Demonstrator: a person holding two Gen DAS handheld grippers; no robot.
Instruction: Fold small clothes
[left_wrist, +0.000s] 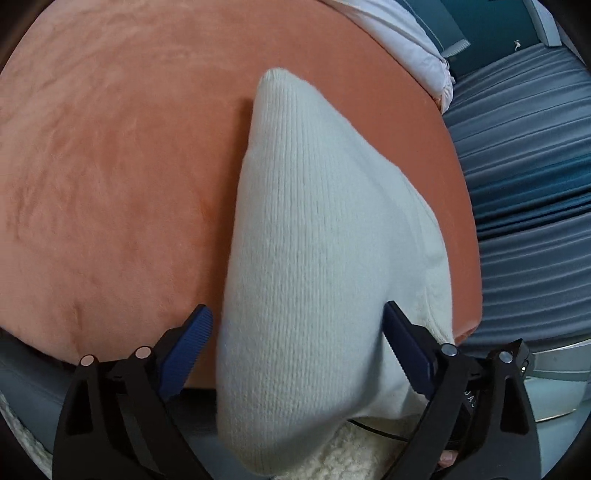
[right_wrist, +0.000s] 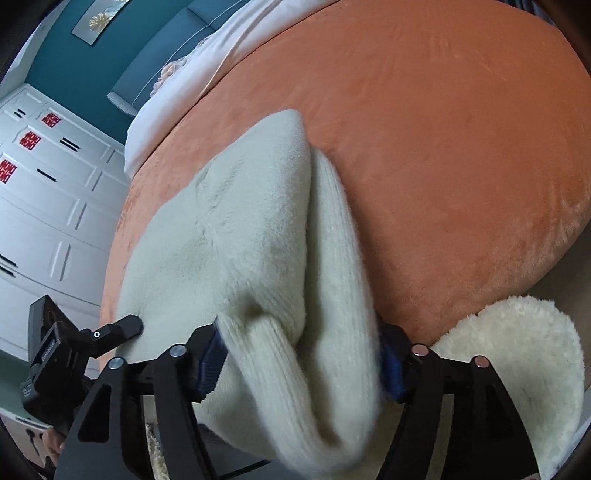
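Note:
A cream knitted garment (left_wrist: 314, 258) lies bunched on the orange plush bed cover (left_wrist: 110, 166), its near end hanging over the bed's edge. My left gripper (left_wrist: 297, 332) stands open with its blue pads on either side of the garment. In the right wrist view the same garment (right_wrist: 258, 240) is folded over itself, fleecy side up. My right gripper (right_wrist: 299, 354) straddles a thick ribbed fold, its blue fingers (right_wrist: 210, 365) wide apart and partly buried in the knit.
A white pillow or sheet (left_wrist: 406, 40) lies at the bed's far end. A blue-grey ribbed surface (left_wrist: 524, 166) runs along the bed. A white wardrobe (right_wrist: 48, 206) with red stickers stands at left. A cream fluffy rug (right_wrist: 517, 369) lies below the bed edge.

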